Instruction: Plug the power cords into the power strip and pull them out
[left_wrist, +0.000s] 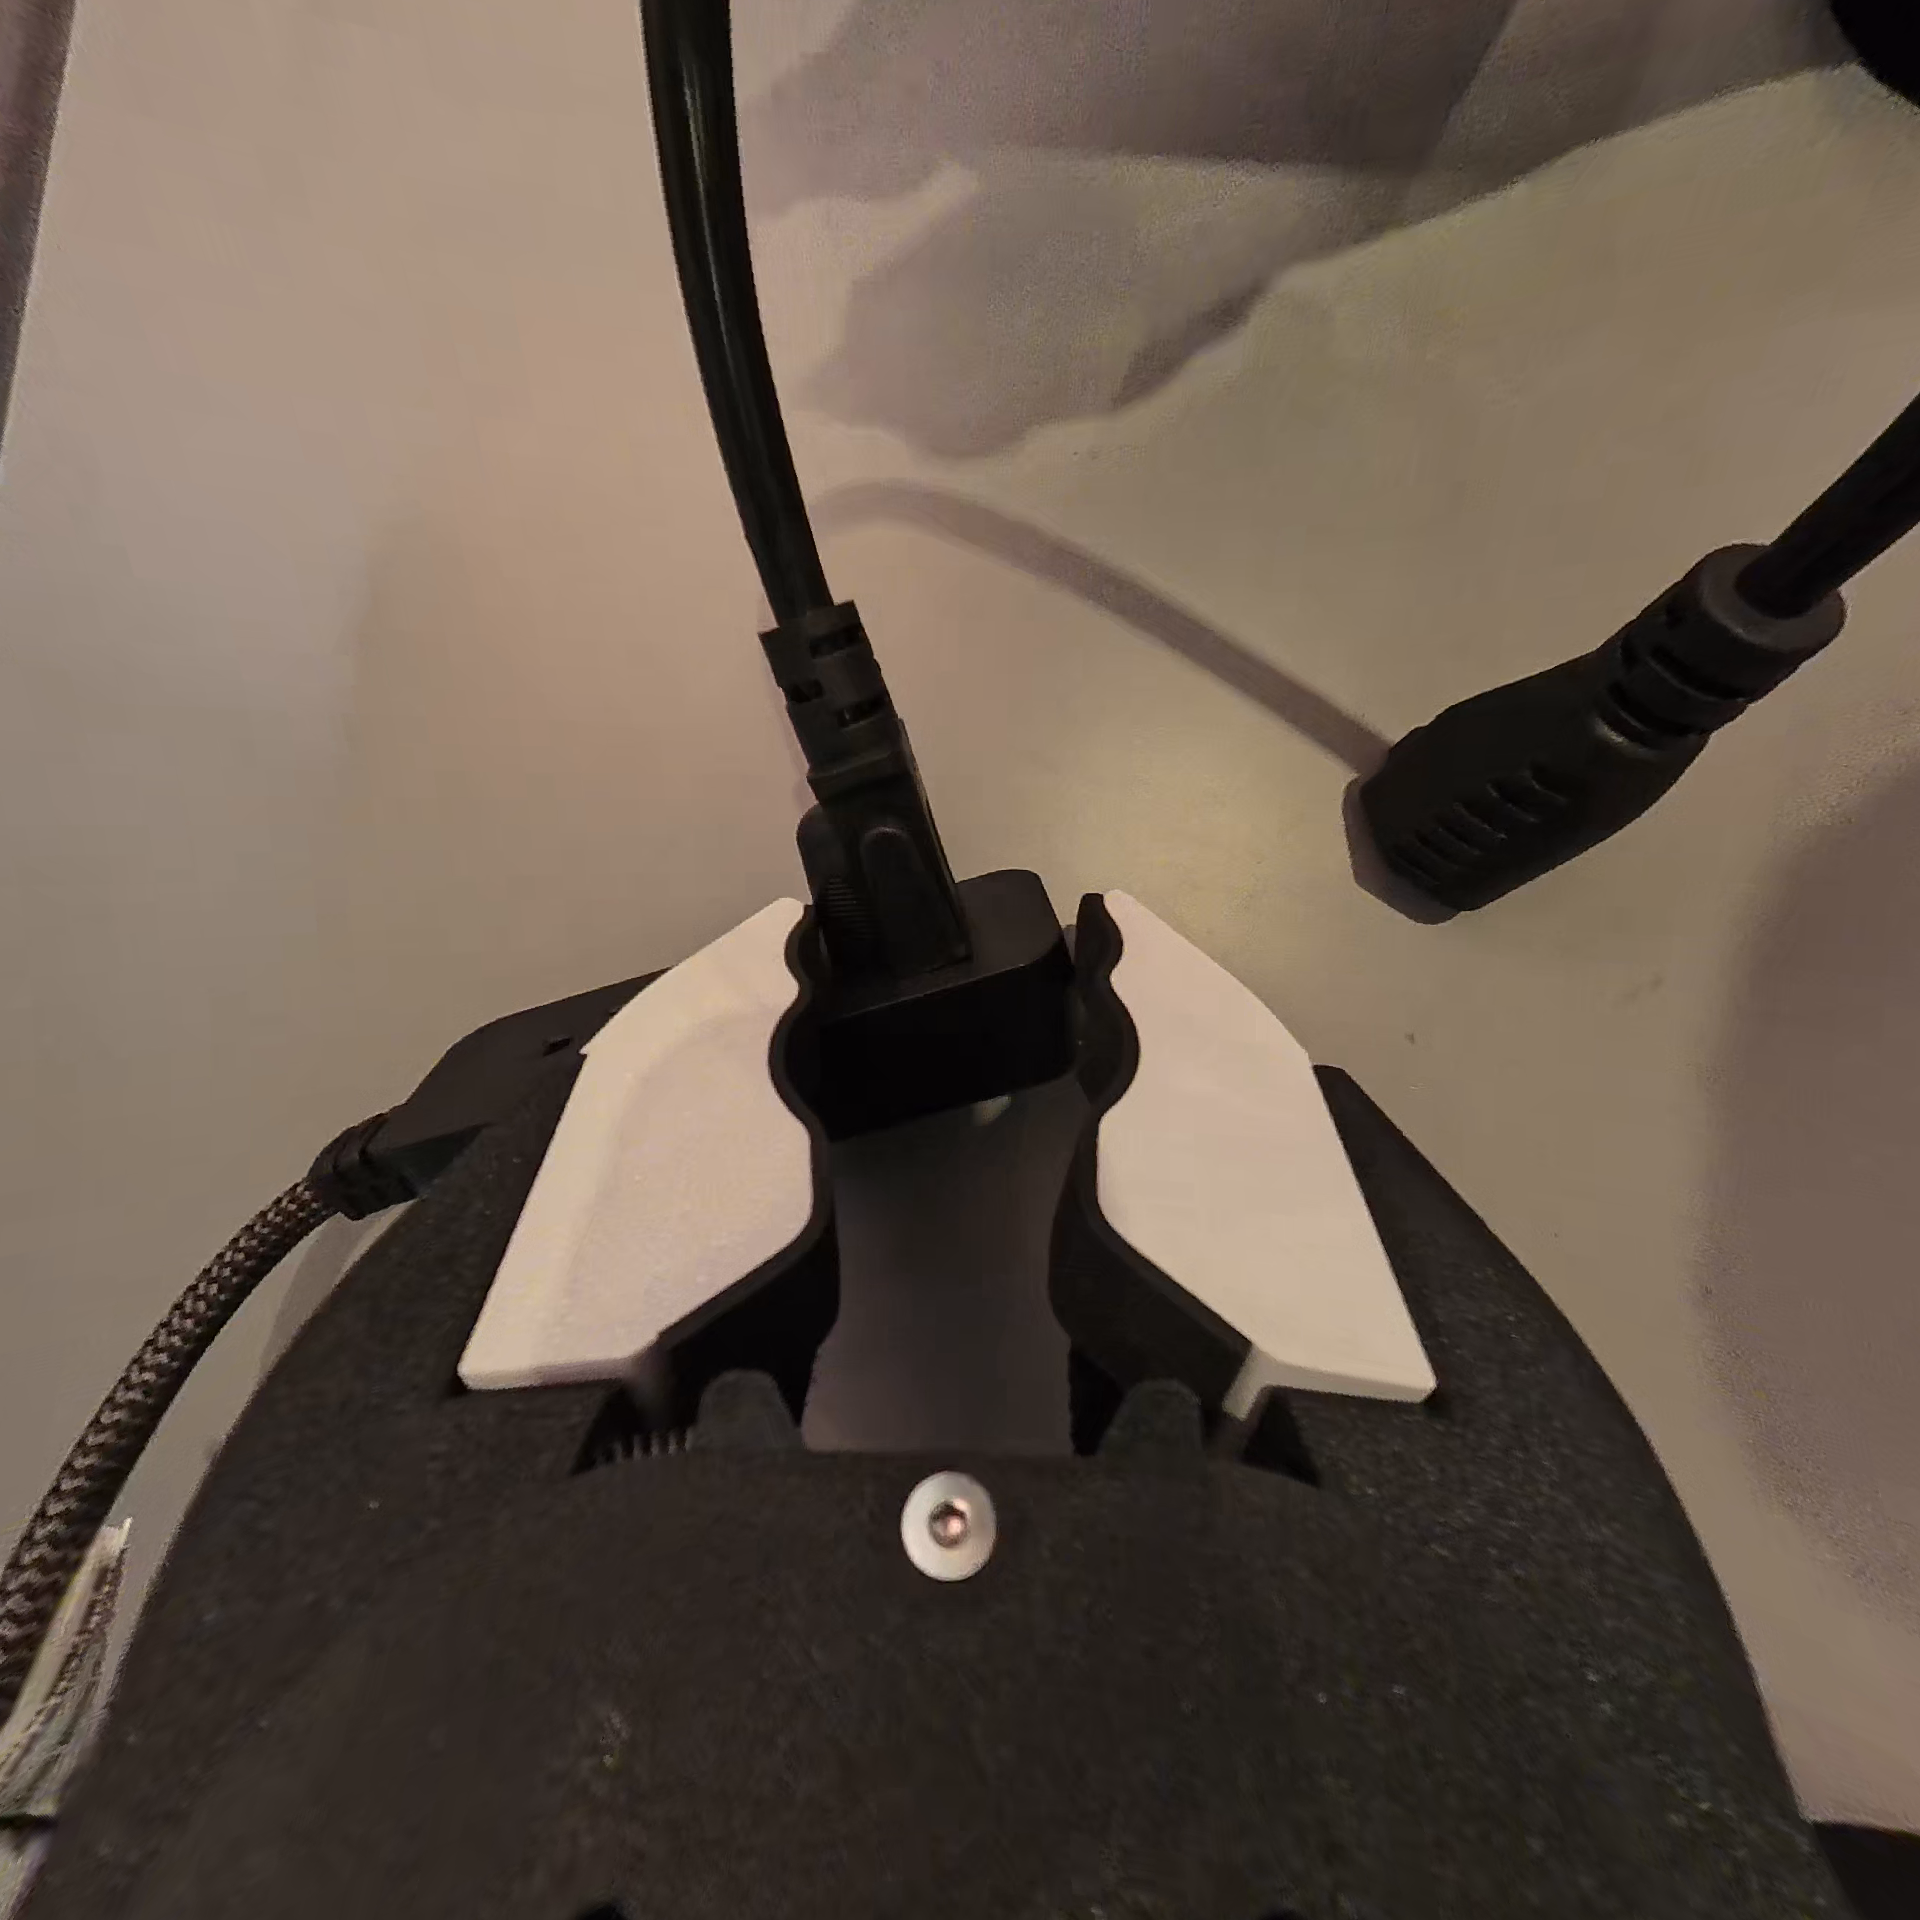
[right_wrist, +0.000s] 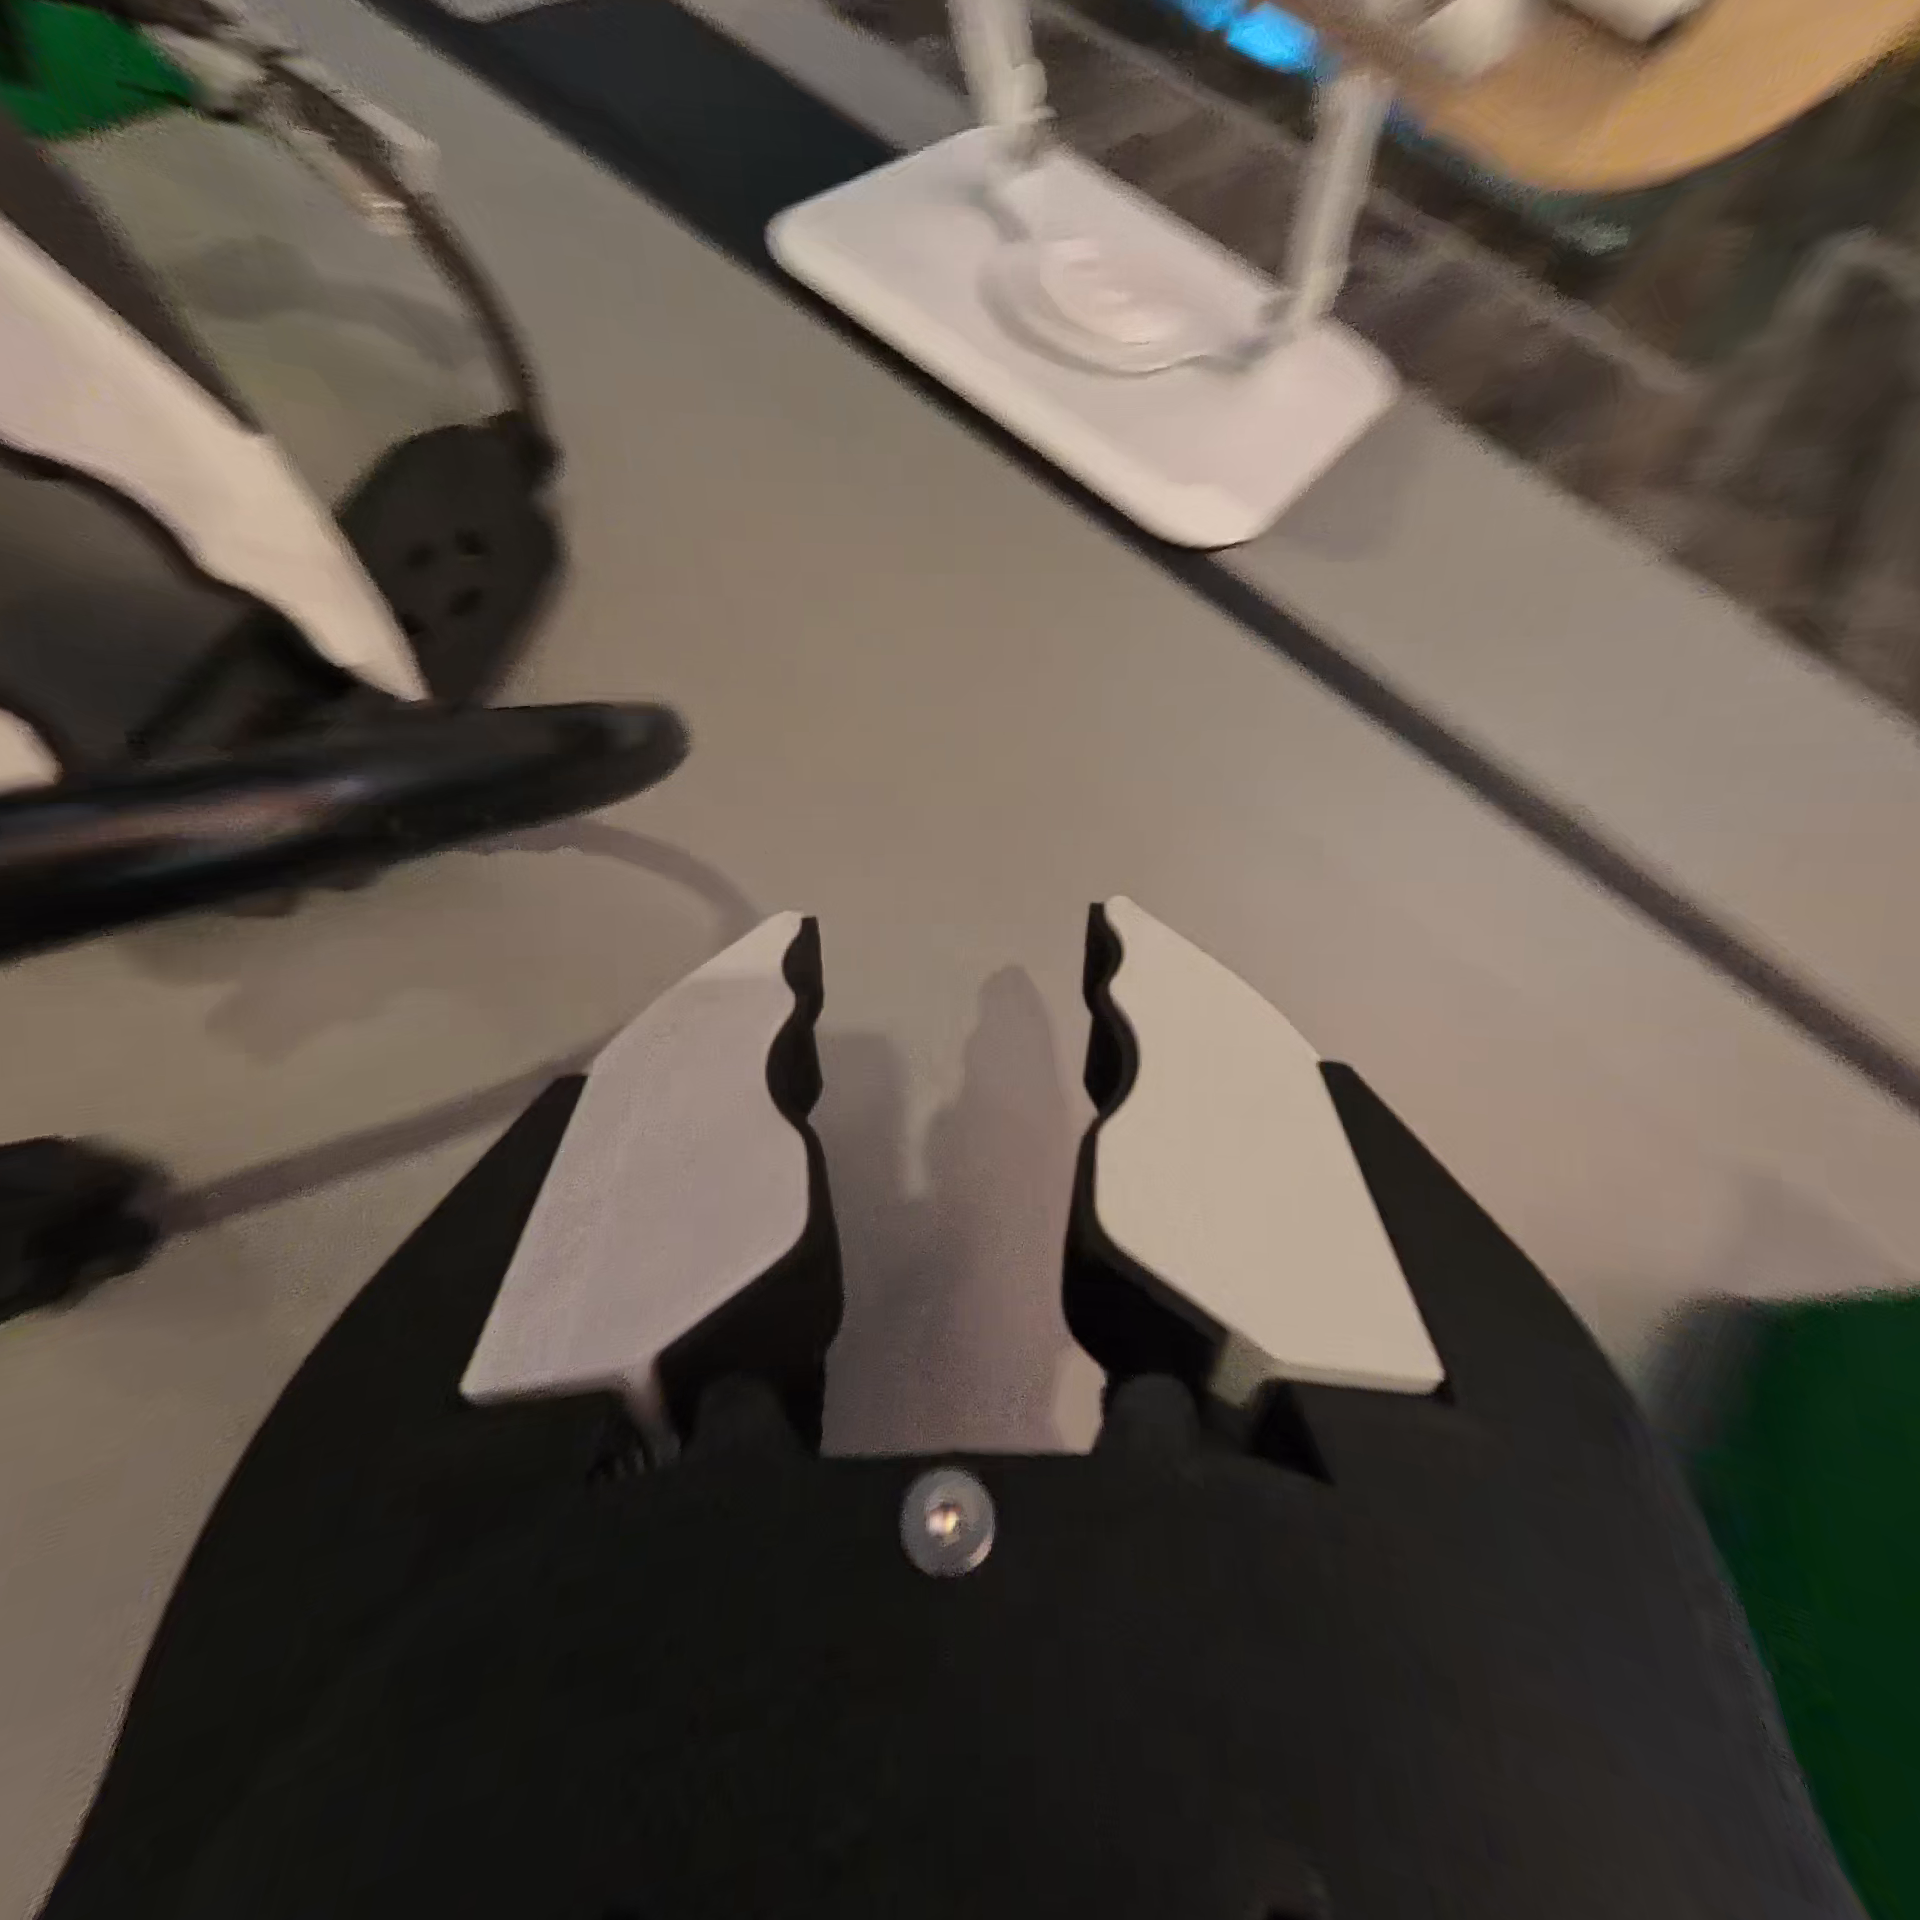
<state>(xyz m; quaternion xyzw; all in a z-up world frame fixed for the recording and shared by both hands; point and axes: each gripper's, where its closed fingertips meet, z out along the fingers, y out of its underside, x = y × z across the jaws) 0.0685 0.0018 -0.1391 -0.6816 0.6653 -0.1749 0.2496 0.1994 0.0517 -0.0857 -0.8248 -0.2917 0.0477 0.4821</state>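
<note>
The left gripper (left_wrist: 940, 997) is clamped on a black plug (left_wrist: 935, 1023), whose cord (left_wrist: 727, 364) arcs away toward 12 o'clock. A second plug (left_wrist: 1538, 790) lies on the pale table (left_wrist: 312, 623) at about 2 o'clock, well apart from the first.

The right gripper (right_wrist: 951, 997) hangs empty above the table, its 2 fingers parted. In its blurred view, at about 10 o'clock, a dark rounded block with small holes (right_wrist: 457, 551) is probably the power strip, just beside the other gripper's white finger (right_wrist: 208, 488).

To do this step well, I judge the held plug should stay squarely pinched, be lined up straight with the socket, and move along the socket's axis without rocking; the free gripper could steady the strip.

The left gripper points slightly downward at the table; the right tilts forward toward a white lamp base (right_wrist: 1081, 343) at 12 o'clock.
</note>
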